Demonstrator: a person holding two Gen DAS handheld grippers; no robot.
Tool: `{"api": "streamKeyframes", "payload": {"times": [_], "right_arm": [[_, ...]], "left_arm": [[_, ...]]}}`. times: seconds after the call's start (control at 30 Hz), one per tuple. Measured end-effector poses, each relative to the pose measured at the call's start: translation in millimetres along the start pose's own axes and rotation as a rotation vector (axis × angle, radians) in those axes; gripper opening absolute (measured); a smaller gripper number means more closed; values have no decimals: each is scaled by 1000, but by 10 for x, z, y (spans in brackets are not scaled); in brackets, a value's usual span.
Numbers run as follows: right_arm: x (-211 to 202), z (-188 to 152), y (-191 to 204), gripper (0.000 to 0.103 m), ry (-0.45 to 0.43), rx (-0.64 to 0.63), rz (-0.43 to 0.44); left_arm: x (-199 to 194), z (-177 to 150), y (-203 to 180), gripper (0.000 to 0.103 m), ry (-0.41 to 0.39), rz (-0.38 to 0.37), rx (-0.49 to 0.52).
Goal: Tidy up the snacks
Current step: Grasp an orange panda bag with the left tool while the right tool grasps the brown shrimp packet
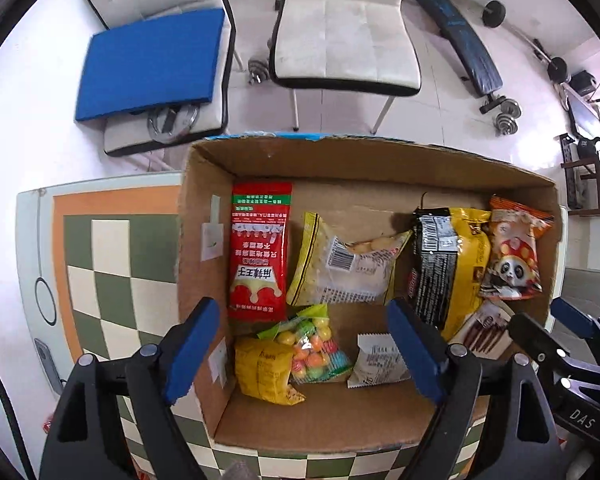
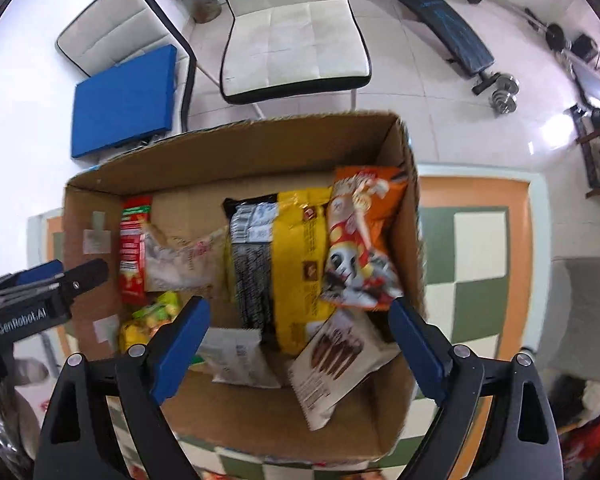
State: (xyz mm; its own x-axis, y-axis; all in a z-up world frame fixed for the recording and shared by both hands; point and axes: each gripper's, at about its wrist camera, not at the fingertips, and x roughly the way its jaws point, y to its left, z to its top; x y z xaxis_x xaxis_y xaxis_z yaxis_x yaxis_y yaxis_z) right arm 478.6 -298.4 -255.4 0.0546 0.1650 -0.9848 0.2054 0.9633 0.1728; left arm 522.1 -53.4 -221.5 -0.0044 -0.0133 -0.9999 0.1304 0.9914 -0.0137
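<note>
An open cardboard box holds several snack packets. A red packet, a clear biscuit packet, a black and yellow packet and an orange panda packet lie along the back. In front lie a candy bag, a yellow packet and a small white packet. My left gripper hangs open over the candy bag, touching nothing. My right gripper is open above a white chocolate-stick packet, pads apart from it.
The box stands on a green and cream checked table with an orange border. Beyond the table are two white chairs, one bearing a blue cushion. A workout bench and dumbbells lie on the tiled floor.
</note>
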Motion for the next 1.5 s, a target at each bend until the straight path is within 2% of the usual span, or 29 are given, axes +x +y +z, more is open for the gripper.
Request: {"api": "streamKeyframes", "payload": {"times": [0.23,0.4,0.53,0.7,0.83,1.0,1.07,1.23,1.5], "right_arm": [[-237,-289,76,93,-37,19,107],[-505,-657,149,93,-96,-5,127],[-631,-1143,161,93,-112,-29,151],[-529,-1855,33,93,-68,-28,172],[-301,-2417,-163,93,-11,0,163],[6,-2906,-423,93,60,48,149],[123,-3060,-544,93,79,67,131],[440,-3318,-816,93,135,103,79],[840,-3502,-1057,93,192,132,48]], "left_arm": [[-465,-407,-52,85,-123,-8,28],[-746,-931,-97,85,-201,-12,45],[-761,-1456,-37,85,-211,-33,22],[-434,-2208,29,85,-122,-53,12],[23,-2727,75,85,23,-75,15],[559,-3309,67,85,157,-49,45],[738,-3507,88,85,207,-60,40],[1063,-3770,91,85,286,-77,26],[1511,-3861,24,85,363,-117,-4]]}}
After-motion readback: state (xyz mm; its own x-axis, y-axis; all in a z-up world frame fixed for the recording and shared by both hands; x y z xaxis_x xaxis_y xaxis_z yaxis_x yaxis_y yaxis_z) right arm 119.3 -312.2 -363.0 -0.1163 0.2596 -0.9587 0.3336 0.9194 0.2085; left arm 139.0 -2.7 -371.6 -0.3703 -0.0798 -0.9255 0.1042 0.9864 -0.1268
